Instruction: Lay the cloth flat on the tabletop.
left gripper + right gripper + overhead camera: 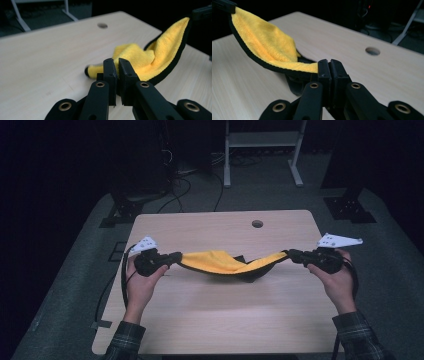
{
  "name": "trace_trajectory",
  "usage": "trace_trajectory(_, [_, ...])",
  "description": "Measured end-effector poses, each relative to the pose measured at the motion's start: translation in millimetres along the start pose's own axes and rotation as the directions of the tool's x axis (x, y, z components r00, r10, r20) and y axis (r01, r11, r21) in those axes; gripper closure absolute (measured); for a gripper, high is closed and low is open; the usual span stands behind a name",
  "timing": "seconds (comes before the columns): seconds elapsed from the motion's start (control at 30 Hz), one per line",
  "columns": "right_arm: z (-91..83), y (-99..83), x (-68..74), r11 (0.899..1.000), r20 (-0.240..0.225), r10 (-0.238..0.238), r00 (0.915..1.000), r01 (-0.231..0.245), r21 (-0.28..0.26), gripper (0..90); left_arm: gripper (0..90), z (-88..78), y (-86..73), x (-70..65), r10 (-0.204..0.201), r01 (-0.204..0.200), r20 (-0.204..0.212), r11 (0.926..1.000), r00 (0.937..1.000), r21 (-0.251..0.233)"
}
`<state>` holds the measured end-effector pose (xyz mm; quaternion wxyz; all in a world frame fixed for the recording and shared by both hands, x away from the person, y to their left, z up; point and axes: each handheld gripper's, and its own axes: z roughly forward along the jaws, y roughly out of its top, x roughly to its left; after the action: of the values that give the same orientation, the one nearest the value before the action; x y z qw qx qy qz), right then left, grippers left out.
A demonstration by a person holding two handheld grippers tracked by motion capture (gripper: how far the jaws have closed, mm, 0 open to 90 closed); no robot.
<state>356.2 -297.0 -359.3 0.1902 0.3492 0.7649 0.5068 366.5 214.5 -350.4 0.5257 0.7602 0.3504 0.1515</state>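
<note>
- I see the cloth [225,262], yellow with a black border, stretched between my two grippers over the middle of the desk [220,320].
- My left gripper [176,258] has its jaws closed on the left corner of the cloth; in the left gripper view the jaws stand almost together, with the yellow cloth [140,62] pinched between them.
- My right gripper [290,254] has its jaws closed on the right corner; in the right gripper view the black border of the cloth [274,50] runs into the closed jaws.
- The cloth sags in the middle. Its lowest part is close to the desk, but I cannot tell if it touches the wood.
- A round hole [257,224] is in the desk near the far edge, well apart from the cloth.
- Both hands hold the grippers near the left and right edges of the desk.
</note>
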Motion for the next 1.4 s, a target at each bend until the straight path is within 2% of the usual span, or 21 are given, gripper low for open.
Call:
trace_trajectory(0.17, [-18.7, 23.8, 4.0, 0.995, 0.016, -0.021, 0.9996, 0.023, -0.093, 86.5, 85.5, -20.0, 24.9, -0.4, 0.013, -0.014, -0.015, 0.9962, 0.9998, -0.086])
trace_trajectory(0.4, [-43.0, 51.2, 16.4, 0.975, 0.022, -0.057, 0.9981, 0.061, -0.212, 86.5, 85.7, -47.1, 47.2, -10.8, 0.052, -0.055, -0.023, 0.9848, 0.9984, -0.164])
trace_trajectory(0.57, [-56.5, 65.7, 26.6, 0.963, 0.034, -0.089, 0.9954, 0.095, -0.251, 86.6, 85.7, -58.9, 54.9, -19.5, 0.077, -0.081, -0.029, 0.9787, 0.9966, -0.189])
trace_trajectory(0.8, [-69.3, 77.7, 37.0, 0.949, 0.043, -0.118, 0.9920, 0.126, -0.288, 86.7, 85.7, -63.1, 59.7, -24.6, 0.093, -0.097, -0.028, 0.9748, 0.9953, -0.201])
trace_trajectory(0.87, [-69.5, 80.1, 37.8, 0.948, 0.044, -0.125, 0.9912, 0.132, -0.290, 86.6, 85.7, -60.6, 61.1, -22.9, 0.091, -0.094, -0.027, 0.9759, 0.9955, -0.197])
trace_trajectory(0.97, [-64.5, 82.1, 34.5, 0.953, 0.056, -0.117, 0.9916, 0.128, -0.275, 86.6, 85.7, -53.0, 63.4, -16.1, 0.076, -0.080, -0.028, 0.9777, 0.9967, -0.194])
trace_trajectory(1.2, [-35.4, 91.4, 5.6, 0.968, 0.086, -0.056, 0.9947, 0.075, -0.240, 86.6, 85.8, -29.4, 77.6, 11.6, 0.031, -0.042, -0.054, 0.9770, 0.9981, -0.209])
trace_trajectory(1.27, [-27.1, 96.7, -3.1, 0.970, 0.100, -0.040, 0.9942, 0.063, -0.233, 86.6, 85.8, -24.6, 84.0, 17.7, 0.026, -0.039, -0.061, 0.9739, 0.9978, -0.223])
trace_trajectory(1.4, [-23.5, 105.5, -9.4, 0.960, 0.123, -0.028, 0.9920, 0.061, -0.272, 86.7, 85.8, -23.9, 89.5, 16.1, 0.046, -0.064, -0.074, 0.9641, 0.9962, -0.258])
